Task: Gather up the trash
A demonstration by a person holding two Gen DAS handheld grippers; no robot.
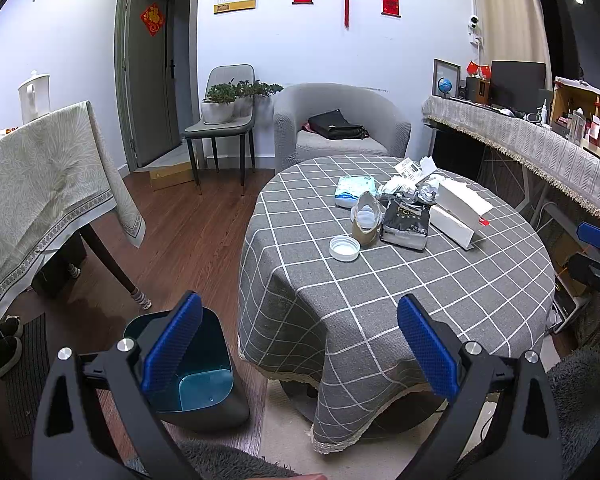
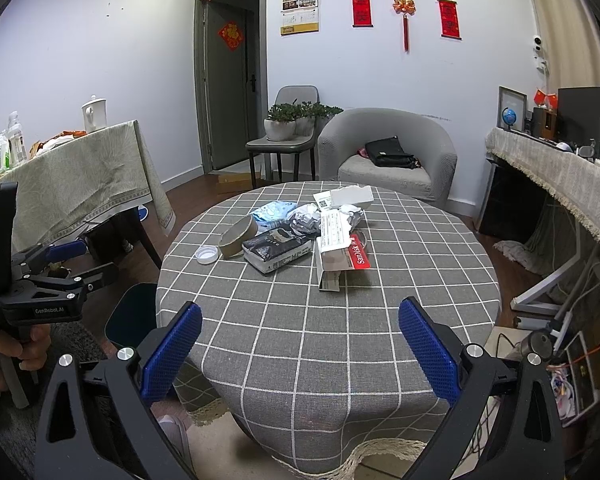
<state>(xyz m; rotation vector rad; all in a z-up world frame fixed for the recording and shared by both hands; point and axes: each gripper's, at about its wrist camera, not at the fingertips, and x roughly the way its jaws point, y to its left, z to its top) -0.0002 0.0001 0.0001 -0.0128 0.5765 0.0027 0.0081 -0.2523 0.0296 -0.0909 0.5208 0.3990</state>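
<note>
While trash bin [image 1: 204, 384] stands empty, litter pile [image 1: 403, 208] on table [image 1: 379, 304]

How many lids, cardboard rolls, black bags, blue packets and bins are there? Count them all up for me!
White lid: 1
Cardboard roll: 1
Black bag: 1
Blue packet: 1
Bin: 1
Total: 5

Home living room: armchair [image 1: 341, 120], door decorations [image 1: 152, 19].
</note>
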